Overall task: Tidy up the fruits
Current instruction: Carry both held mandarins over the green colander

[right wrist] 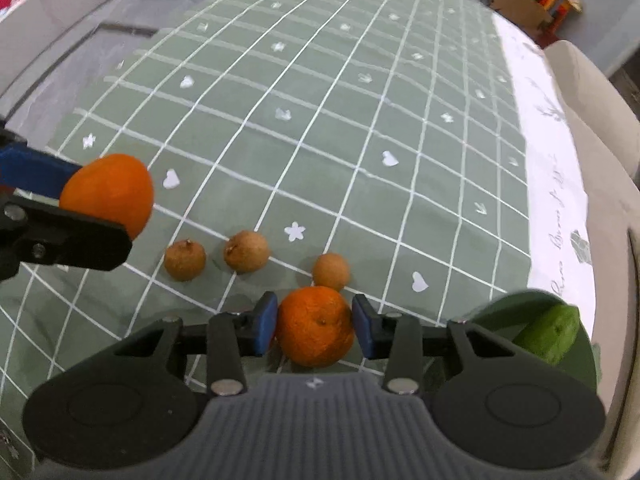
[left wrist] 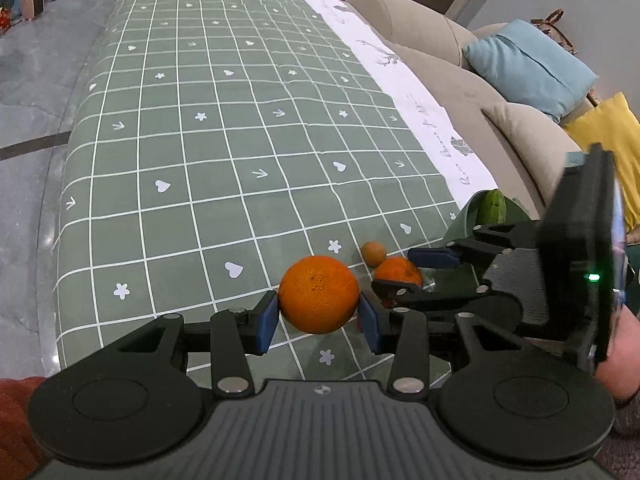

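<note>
My left gripper (left wrist: 318, 316) is shut on an orange (left wrist: 319, 294) and holds it above the green checked tablecloth; it shows in the right wrist view as the orange (right wrist: 108, 192) at the left. My right gripper (right wrist: 314, 326) is shut on a second orange (right wrist: 316, 326), low over the cloth; this orange (left wrist: 398, 274) also shows in the left wrist view. Three small brown longans (right wrist: 185, 261) (right wrist: 246, 257) (right wrist: 331, 271) lie on the cloth ahead of it. A green bowl (right wrist: 520, 308) at the right holds a green fruit (right wrist: 554, 332).
The tablecloth (left wrist: 240, 140) covers a long table with a white printed strip (left wrist: 420, 112) along its right side. A beige sofa (left wrist: 520, 140) with a blue cushion (left wrist: 528, 64) and a yellow cushion (left wrist: 612, 140) stands beyond the right edge. Grey floor lies to the left.
</note>
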A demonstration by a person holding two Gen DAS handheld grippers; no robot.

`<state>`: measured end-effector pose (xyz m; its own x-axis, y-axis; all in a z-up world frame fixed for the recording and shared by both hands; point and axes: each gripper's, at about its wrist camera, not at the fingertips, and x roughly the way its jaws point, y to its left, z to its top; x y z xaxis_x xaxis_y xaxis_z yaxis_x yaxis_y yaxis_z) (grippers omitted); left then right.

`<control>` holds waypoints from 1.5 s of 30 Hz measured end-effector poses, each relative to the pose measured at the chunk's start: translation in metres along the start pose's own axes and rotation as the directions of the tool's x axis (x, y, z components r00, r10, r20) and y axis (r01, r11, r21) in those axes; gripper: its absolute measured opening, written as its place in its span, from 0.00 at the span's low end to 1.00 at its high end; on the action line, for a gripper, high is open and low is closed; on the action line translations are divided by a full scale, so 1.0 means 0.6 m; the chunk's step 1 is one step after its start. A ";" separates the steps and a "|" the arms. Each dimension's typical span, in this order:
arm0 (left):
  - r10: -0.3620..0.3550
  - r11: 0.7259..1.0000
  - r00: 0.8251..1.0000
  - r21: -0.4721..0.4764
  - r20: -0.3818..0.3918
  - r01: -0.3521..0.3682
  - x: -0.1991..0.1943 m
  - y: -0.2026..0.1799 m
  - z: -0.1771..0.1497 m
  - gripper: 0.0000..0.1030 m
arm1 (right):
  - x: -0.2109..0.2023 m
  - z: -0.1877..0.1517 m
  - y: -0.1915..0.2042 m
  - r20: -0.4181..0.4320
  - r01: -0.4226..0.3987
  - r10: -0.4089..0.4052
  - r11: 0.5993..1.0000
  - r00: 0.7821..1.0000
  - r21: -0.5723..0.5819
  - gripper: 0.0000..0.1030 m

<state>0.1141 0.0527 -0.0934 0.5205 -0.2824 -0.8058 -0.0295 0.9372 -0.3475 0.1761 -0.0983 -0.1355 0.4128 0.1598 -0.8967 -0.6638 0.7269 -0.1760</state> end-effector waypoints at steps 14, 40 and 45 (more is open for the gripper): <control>-0.083 0.975 0.996 0.209 0.037 0.074 -0.024 -0.132 0.007 0.47 | -0.200 -0.112 -0.083 0.246 -0.024 -0.070 0.933 0.967 0.359 0.35; 0.144 0.747 0.983 0.663 -0.110 -0.036 0.154 -0.334 0.011 0.47 | -0.136 -0.178 -0.253 0.201 0.028 -0.160 0.843 0.966 0.537 0.35; 0.173 0.727 0.977 0.685 -0.127 -0.040 0.176 -0.337 0.013 0.47 | -0.104 -0.163 -0.266 0.198 0.027 -0.152 0.852 0.968 0.522 0.35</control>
<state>0.1814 -0.1649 -0.1045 0.3946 -0.1392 -0.9082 0.5426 0.8330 0.1081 0.1956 -0.2896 -0.0911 0.6241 0.1765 -0.7611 -0.2289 0.9727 0.0379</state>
